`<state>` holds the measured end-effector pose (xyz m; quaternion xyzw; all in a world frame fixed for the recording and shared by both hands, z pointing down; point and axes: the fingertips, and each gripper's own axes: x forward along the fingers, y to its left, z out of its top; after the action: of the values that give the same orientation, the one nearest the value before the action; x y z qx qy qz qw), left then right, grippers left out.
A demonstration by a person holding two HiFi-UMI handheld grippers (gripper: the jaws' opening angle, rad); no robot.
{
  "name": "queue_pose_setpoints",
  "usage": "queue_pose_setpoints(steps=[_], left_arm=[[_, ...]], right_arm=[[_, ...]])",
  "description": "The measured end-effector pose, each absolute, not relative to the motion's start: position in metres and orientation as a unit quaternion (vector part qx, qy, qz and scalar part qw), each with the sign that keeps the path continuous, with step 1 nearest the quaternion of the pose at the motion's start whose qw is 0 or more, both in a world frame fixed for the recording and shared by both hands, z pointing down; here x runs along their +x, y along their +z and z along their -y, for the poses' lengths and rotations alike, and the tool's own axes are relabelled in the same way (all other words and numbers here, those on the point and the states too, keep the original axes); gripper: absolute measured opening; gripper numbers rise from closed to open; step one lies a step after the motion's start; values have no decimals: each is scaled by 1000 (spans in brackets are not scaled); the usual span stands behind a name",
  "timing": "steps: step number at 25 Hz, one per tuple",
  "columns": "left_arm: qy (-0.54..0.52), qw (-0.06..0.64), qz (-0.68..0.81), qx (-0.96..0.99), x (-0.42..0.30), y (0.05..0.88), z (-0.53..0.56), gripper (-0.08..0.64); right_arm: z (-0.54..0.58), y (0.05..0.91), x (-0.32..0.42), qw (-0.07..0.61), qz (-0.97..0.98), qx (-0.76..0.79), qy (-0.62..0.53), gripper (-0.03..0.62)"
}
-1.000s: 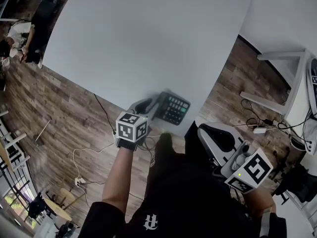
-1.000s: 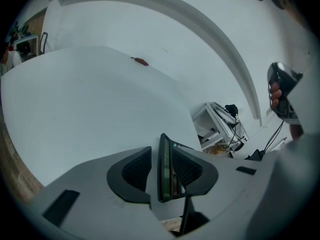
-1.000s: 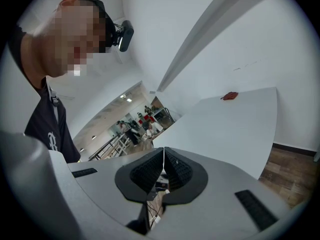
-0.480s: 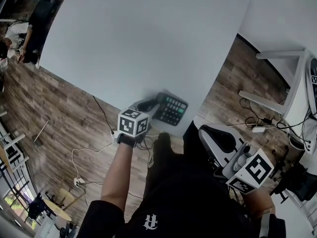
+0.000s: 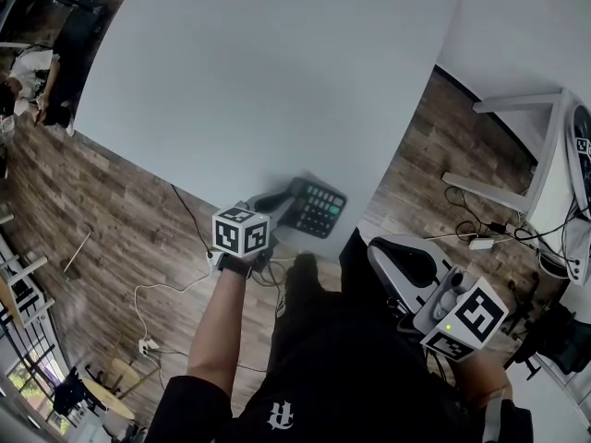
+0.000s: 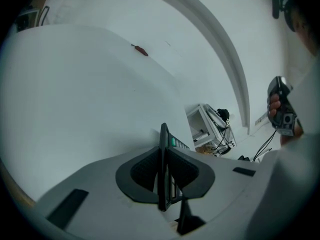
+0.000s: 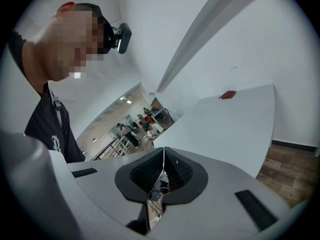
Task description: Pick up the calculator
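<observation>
Closing the left gripper (image 5: 277, 201) on the calculator (image 5: 317, 208) at the near edge of the white table (image 5: 277, 81).

Taking the calculator by its left end, with the long axis running away from the jaws toward the right along the table edge, so judging a straight lift from this end as the move to come. Squeezing inward in the left gripper view (image 6: 164, 174), with the slab (image 6: 163, 159) standing edge-on between the ribbed pads, keys facing the right-hand pad, both pads seeming to be pressing already. Keeping the right gripper (image 5: 383, 252) low at the person's side, well apart from the table, jaws together on nothing (image 7: 163, 171), leaving the left hand plainly the nearer one.
</observation>
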<state>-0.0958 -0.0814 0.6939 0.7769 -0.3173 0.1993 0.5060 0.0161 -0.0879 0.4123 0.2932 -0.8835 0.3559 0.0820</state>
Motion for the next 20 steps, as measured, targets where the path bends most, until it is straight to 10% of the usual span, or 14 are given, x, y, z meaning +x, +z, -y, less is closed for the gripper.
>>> queue_pose_setpoints(steps=[20], left_arm=[[162,407,344,830,-78,569,103,43]], right_arm=[[71,374,-5,58,915,283,283,15]])
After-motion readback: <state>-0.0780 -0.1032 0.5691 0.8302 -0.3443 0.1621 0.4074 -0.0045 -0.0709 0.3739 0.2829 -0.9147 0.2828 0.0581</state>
